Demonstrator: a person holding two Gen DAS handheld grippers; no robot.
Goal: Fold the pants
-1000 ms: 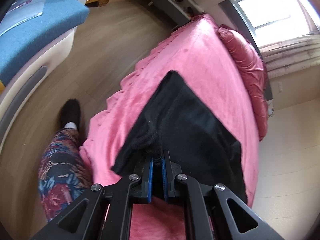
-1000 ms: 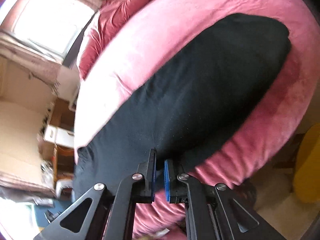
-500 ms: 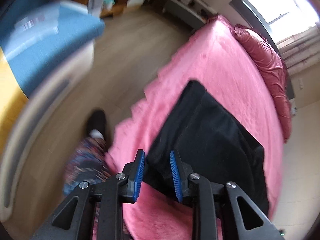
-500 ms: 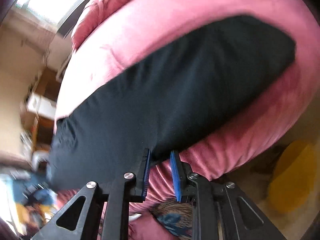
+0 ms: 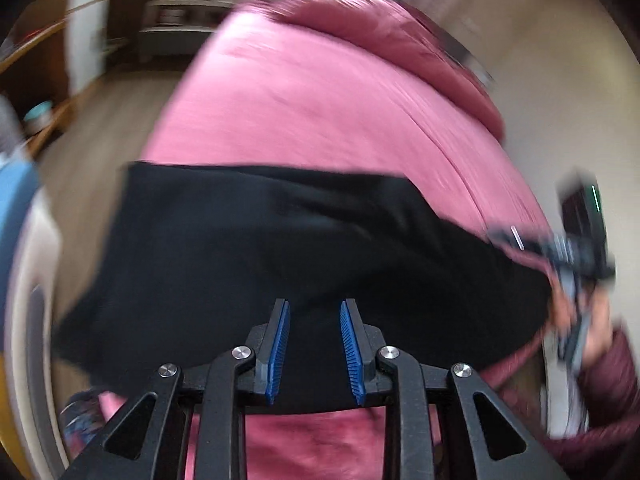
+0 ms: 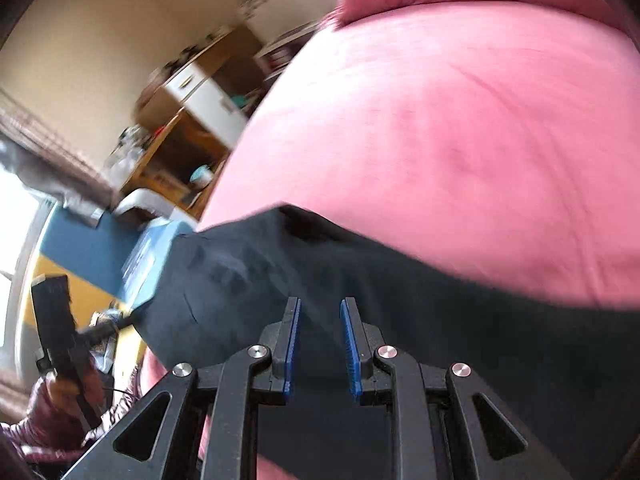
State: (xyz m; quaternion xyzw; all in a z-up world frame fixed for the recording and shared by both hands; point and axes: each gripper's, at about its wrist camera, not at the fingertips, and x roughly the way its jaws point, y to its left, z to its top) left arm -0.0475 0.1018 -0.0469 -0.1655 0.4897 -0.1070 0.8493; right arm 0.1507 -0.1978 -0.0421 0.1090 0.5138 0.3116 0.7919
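Note:
The black pants (image 5: pixel 260 248) lie folded in a wide band across the near edge of the pink bed (image 5: pixel 320 100). My left gripper (image 5: pixel 314 312) is open and empty, just above the pants' near edge. My right gripper (image 6: pixel 320 312) is open and empty over the same pants (image 6: pixel 440 340), which stretch across the pink bed (image 6: pixel 440 140). The right gripper also shows at the right of the left wrist view (image 5: pixel 576 240), and the left gripper at the lower left of the right wrist view (image 6: pixel 60 332). Both views are blurred by motion.
A dark red pillow (image 5: pixel 400 32) lies at the head of the bed. A blue and white piece of furniture (image 6: pixel 100 248) stands beside the bed on the left. Wooden shelves and a white cabinet (image 6: pixel 200 96) stand along the wall. Wooden floor (image 5: pixel 100 128) lies left of the bed.
Both grippers have let go of the pants and opened wider. Both have swung round to face the bed from its near side.

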